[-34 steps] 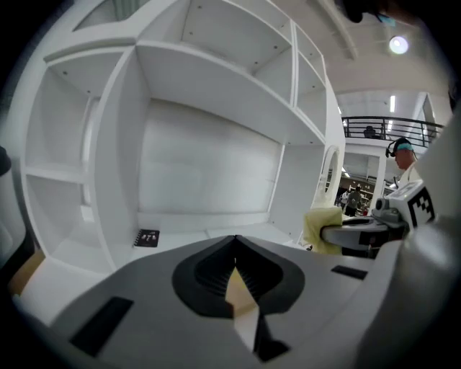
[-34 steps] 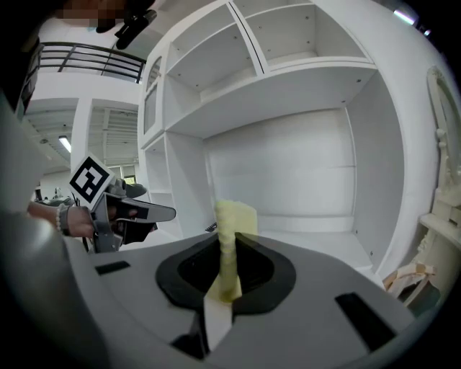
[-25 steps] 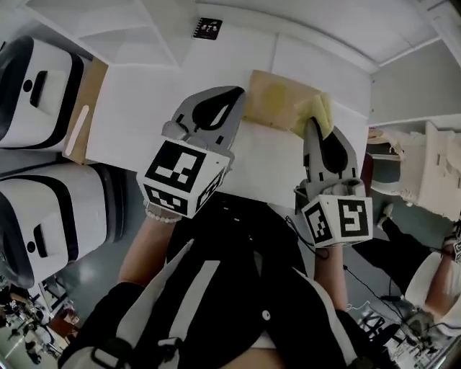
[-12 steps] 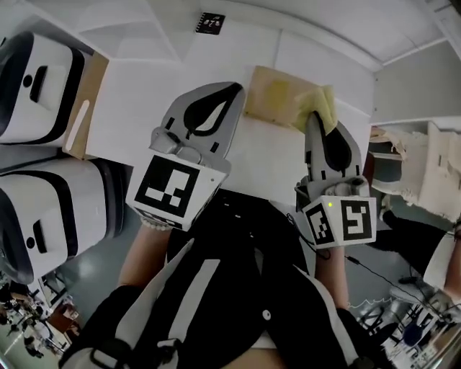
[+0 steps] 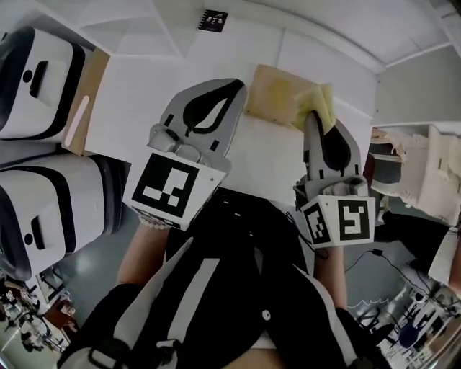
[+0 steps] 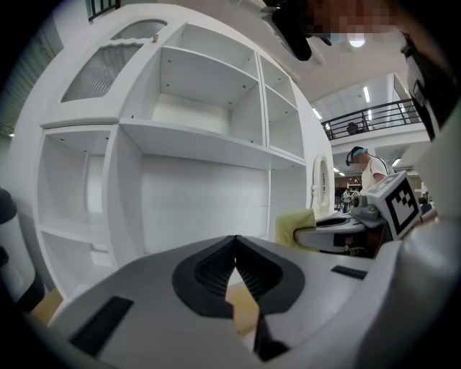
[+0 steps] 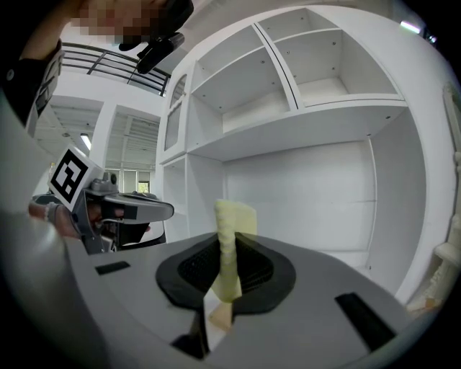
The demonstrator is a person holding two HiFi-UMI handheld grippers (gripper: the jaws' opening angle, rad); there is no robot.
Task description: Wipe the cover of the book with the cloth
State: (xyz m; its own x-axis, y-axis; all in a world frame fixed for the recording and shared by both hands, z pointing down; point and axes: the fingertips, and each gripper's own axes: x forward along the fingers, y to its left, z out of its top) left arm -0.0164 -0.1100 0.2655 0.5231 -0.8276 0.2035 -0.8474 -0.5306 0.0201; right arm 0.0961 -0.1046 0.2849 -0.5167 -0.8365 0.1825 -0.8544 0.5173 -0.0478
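Note:
A tan book [image 5: 275, 97] lies flat on the white table [image 5: 144, 101], at its far right part. My right gripper [image 5: 315, 119] is shut on a yellow cloth [image 5: 318, 107], which hangs over the book's right end. In the right gripper view the cloth [image 7: 230, 249] stands pinched upright between the jaws. My left gripper [image 5: 236, 88] is shut with nothing in it, its tips just left of the book's left edge. Through the left gripper view's closed jaws a bit of the tan book [image 6: 241, 310] shows below.
White shelving [image 6: 209, 137] rises behind the table. Two white machines with dark bands [image 5: 43, 79] [image 5: 50, 216] stand at the left, past a brown board [image 5: 85, 101]. A small black card [image 5: 210, 19] lies at the far table edge. Pale furniture [image 5: 425, 173] sits to the right.
My left gripper has drawn back toward me and a little left, its marker cube now lower and larger in view. The right gripper and cloth stay put on the book.

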